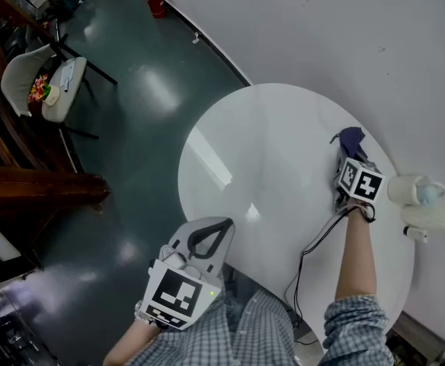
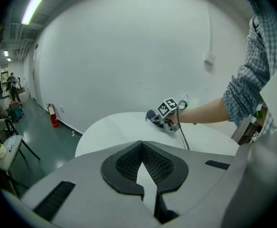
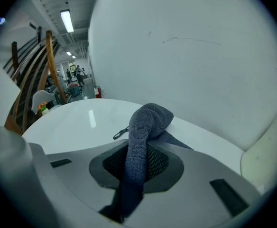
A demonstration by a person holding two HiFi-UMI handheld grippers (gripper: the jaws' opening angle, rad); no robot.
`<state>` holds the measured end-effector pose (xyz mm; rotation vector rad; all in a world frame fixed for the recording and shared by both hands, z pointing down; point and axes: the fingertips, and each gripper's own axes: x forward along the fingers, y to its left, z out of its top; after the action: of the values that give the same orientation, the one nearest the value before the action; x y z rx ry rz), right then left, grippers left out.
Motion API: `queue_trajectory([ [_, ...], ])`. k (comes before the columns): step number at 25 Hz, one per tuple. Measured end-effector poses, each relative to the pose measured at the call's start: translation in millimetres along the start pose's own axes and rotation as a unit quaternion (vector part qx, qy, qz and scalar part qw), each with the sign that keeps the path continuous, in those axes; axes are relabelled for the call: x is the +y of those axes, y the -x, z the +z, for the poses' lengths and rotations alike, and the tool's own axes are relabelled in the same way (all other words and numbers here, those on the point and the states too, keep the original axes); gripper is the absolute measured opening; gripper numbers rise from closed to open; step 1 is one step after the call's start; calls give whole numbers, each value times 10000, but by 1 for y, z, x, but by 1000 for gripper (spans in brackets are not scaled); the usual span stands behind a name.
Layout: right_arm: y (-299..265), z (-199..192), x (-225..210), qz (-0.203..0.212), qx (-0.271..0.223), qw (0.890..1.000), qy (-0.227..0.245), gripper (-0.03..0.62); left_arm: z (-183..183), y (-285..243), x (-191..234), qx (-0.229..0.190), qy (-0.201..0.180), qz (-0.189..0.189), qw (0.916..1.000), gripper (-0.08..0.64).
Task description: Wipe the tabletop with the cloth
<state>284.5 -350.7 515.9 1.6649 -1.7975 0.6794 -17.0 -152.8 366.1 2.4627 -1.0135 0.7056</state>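
Pinching the cloth in our right gripper's closed jaws by the counter's right edge, our left gripper closed and empty off the near edge, we risk the bunched cloth dragging free of that narrow grip if we press hard.

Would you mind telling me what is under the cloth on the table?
The cloth is pinched in the right tool, and its bunched end rests on the white table. Bare table shows all around it. The patch directly beneath is covered, so nothing there can be seen.
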Motion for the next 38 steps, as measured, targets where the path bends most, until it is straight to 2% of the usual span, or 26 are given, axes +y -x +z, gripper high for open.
queue_trajectory([
  [8,-3,-1,-81,-538,161,9983,-138,52,-5,-8,-9,107,111,54,9999,5],
  [12,-8,4,-91,-697,267,9972,-3,52,-9,-8,-9,120,179,79,9997,5],
  [15,-9,7,-85,-725,237,9970,-154,52,-10,-5,-7,82,205,65,9997,5],
  [17,-13,10,-77,-676,169,9972,-253,52,-11,-3,-5,87,223,45,9997,5],
  [22,-26,26,-43,-501,117,9986,-83,52,-14,1,7,72,301,75,9995,5],
  [32,-58,64,57,69,-37,9989,472,52,-31,21,37,99,491,176,9986,5],
  [38,-72,82,130,583,-69,9938,948,52,-35,32,59,47,562,263,9981,5],
])
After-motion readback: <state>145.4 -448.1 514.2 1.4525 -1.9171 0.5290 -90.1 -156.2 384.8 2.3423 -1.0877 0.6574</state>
